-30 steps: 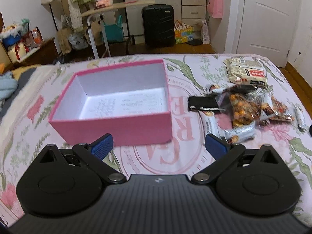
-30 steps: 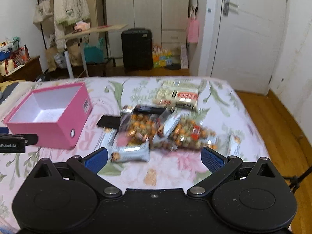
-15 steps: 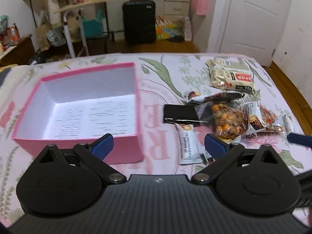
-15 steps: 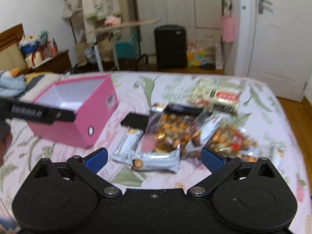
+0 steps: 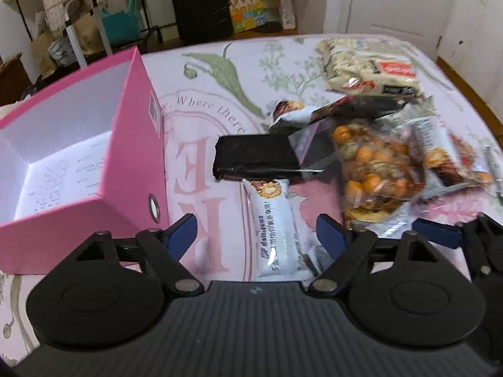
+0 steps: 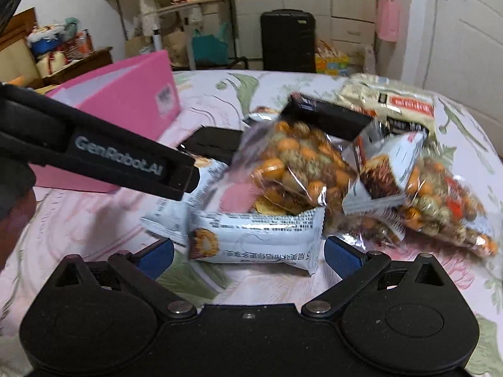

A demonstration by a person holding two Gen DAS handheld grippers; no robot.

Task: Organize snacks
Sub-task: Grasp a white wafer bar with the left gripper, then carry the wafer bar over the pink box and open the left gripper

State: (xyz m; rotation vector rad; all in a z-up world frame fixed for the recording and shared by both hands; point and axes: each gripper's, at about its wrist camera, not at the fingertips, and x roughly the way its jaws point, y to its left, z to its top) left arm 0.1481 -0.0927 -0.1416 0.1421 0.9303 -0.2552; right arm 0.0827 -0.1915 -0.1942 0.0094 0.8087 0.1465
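Observation:
An empty pink box (image 5: 125, 144) stands on the bed at the left; it also shows in the right wrist view (image 6: 132, 100). Snack packets lie in a pile to its right. My left gripper (image 5: 257, 235) is open over a white snack bar (image 5: 276, 229) that lies lengthwise between its blue pads. My right gripper (image 6: 248, 253) is open around another white snack bar (image 6: 254, 238) lying crosswise. Behind it lie a bag of orange coated nuts (image 6: 292, 169), a black packet (image 5: 254, 160) and a cream packet (image 5: 367, 69). The left gripper's arm (image 6: 94, 157) crosses the right wrist view.
The bed has a pink floral cover (image 5: 204, 100). Beyond its far edge stand a black suitcase (image 5: 201, 3), a folding table (image 5: 85, 6) and a white door (image 5: 396, 0). The bed's right edge drops to a wooden floor (image 5: 465, 81).
Both grippers have moved forward and down to the snack pile. The left one swung right, away from the box, over a white bar. The right one closed in on the other white bar.

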